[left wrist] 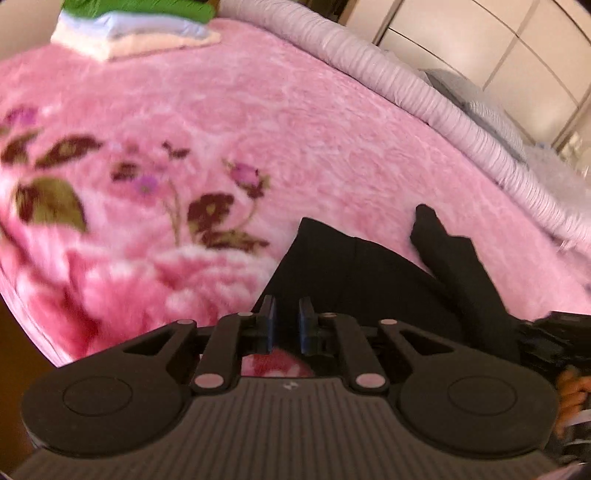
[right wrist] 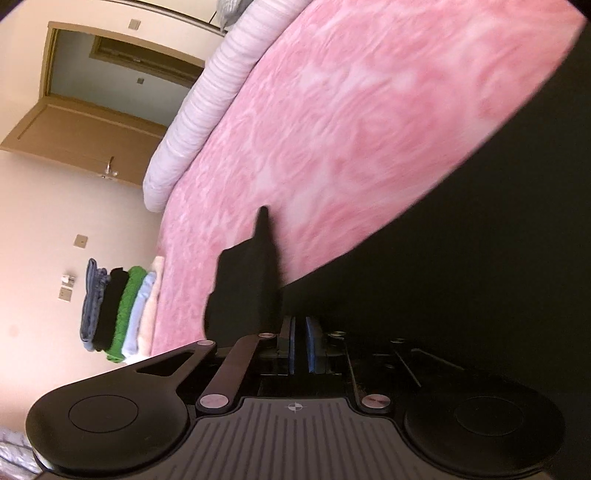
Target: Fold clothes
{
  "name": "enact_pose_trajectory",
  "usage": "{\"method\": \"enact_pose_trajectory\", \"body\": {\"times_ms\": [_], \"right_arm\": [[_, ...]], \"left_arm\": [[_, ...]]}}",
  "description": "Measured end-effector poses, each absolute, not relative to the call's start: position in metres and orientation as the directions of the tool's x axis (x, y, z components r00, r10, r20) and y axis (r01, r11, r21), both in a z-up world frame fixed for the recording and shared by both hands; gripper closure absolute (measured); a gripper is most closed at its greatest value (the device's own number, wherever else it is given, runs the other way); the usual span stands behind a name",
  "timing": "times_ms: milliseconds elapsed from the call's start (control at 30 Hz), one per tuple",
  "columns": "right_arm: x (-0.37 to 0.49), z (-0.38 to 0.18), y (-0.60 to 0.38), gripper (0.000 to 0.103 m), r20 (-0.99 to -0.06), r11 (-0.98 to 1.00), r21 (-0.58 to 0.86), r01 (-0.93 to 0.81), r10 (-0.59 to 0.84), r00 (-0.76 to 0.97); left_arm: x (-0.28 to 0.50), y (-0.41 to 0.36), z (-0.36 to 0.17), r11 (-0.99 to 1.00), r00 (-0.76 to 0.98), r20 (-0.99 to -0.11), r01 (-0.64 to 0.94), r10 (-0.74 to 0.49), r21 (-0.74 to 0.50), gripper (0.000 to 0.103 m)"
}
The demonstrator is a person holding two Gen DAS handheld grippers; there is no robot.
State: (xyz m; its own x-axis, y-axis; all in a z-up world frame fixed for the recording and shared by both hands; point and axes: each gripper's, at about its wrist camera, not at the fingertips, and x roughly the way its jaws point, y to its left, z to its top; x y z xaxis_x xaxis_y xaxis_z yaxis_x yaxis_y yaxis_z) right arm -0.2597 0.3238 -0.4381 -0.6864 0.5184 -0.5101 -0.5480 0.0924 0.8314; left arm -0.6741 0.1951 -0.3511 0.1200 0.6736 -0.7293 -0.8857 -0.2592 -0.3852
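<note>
- The black garment [left wrist: 354, 273] lies on the pink blanket [left wrist: 258, 110] of the bed, at the near edge, well apart from the stack of folded clothes [left wrist: 136, 29] at the blanket's far corner.
- The left tool [left wrist: 287, 325] sits over the garment's near hem; its blue pads stand a narrow gap apart, and whether cloth is pinched between them cannot be told.
- The right tool [right wrist: 300, 343] is almost together, with black cloth crowding its tips; a real grip cannot be confirmed.
- Handling, as a judgement: the garment looks light, soft and limp, so it will sag and crease wherever it is unsupported. Corners or hem edges are the best places to take hold, one per tool, kept taut.
- The plush blanket will likely drag on the cloth, so lifting beats sliding.
- The left wrist view shows the garment's outline, with a narrow part [left wrist: 447, 251] reaching away from the tool, plus the blanket's flower print.
- The right wrist view alone shows the door [right wrist: 81, 129] beyond the bed and all the layers of the stack, blue to cream.
</note>
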Motion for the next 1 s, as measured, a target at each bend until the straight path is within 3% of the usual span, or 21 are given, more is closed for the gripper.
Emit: {"method": "enact_pose_trajectory", "body": {"times_ms": [200,367,600,733,800,867,1000], "right_arm": [[-0.373,-0.390,0.296,0.092,-0.434,-0.348,0.729,-0.590,0.433,-0.790],[-0.446,-0.382,0.247,0.092,-0.537,-0.569,0.561,-0.601,0.303,-0.788],[-0.421,-0.390,0.215,0.092,-0.625,-0.508,0.481,-0.714,0.373,-0.686],[-0.387,-0.383,0.197,0.090,-0.688,-0.502,0.279,-0.819,0.491,-0.535],[-0.380,-0.381,0.187,0.084,-0.707,-0.527,0.161,-0.834,0.528,-0.470],[-0.376,-0.383,0.181,0.071,-0.722,-0.532,0.082,-0.843,0.551,-0.418],[-0.370,-0.392,0.187,0.065,-0.748,-0.464,0.094,-0.881,0.551,-0.370]], "left_arm": [[-0.699,0.177,-0.338,-0.313,0.111,-0.704,-0.840,0.701,-0.444,0.095],[-0.710,0.159,-0.330,-0.332,0.106,-0.699,-0.823,0.708,-0.461,0.095],[-0.705,0.151,-0.334,-0.304,0.185,-0.687,-0.794,0.703,-0.526,0.095],[-0.692,0.163,-0.342,-0.291,0.263,-0.664,-0.744,0.700,-0.602,0.088],[-0.684,0.171,-0.344,-0.286,0.277,-0.663,-0.739,0.695,-0.609,0.088],[-0.673,0.179,-0.346,-0.279,0.271,-0.671,-0.756,0.691,-0.592,0.088],[-0.658,0.190,-0.351,-0.277,0.251,-0.696,-0.787,0.673,-0.551,0.085]]}}
